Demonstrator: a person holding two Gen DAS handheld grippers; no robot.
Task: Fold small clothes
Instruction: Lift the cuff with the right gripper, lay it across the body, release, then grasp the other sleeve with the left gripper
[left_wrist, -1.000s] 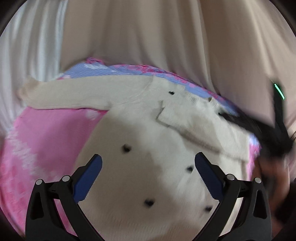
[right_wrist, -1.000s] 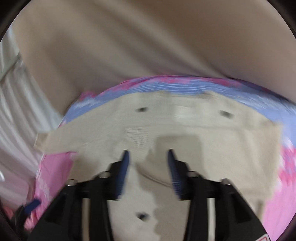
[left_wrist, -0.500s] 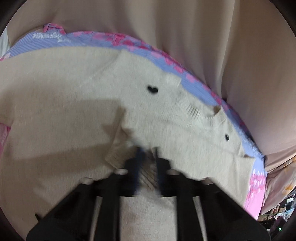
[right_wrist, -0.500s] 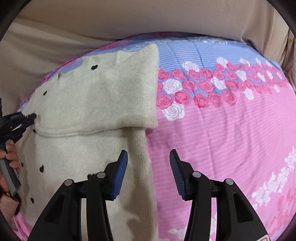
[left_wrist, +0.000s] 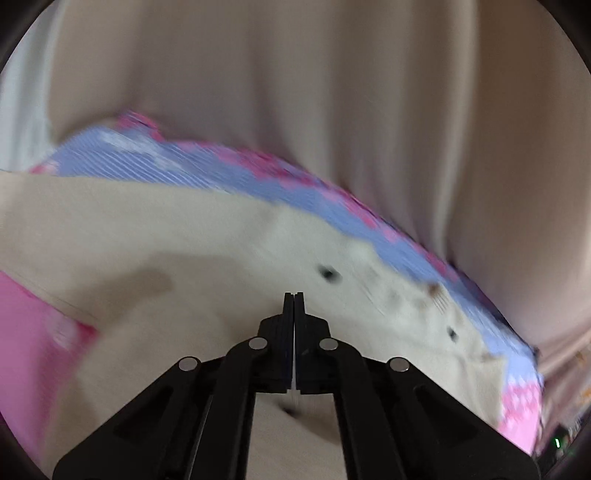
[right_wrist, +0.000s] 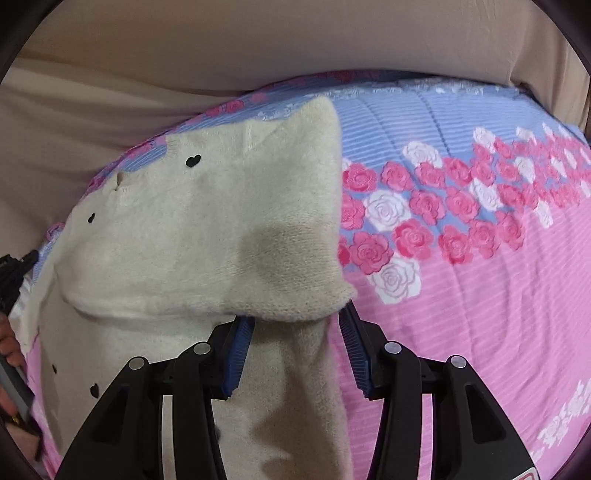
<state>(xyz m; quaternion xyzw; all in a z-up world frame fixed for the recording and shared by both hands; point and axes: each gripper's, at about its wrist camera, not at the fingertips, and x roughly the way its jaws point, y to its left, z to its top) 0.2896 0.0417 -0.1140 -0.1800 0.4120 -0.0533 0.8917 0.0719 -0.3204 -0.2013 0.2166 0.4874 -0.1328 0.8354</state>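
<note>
A cream knit sweater (right_wrist: 192, 229) with small black hearts lies on a pink and blue rose-print quilt (right_wrist: 480, 277). One part is folded across its body, the fold's corner just beyond my right gripper (right_wrist: 295, 325), which is open with blue pads (right_wrist: 240, 350) straddling the sweater's right edge. In the left wrist view the sweater (left_wrist: 166, 258) is blurred. My left gripper (left_wrist: 293, 299) is shut low over the sweater; whether cloth is pinched between the tips I cannot tell.
Beige curtain fabric (left_wrist: 295, 110) hangs behind the bed (right_wrist: 258, 40). The person's hand and the other gripper's handle (right_wrist: 11, 354) show at the left edge of the right wrist view. Open quilt stretches to the right.
My left gripper went from wide open to shut and moved in over the sweater. My right gripper swung to the sweater's right edge and closed in on the folded corner, staying open.
</note>
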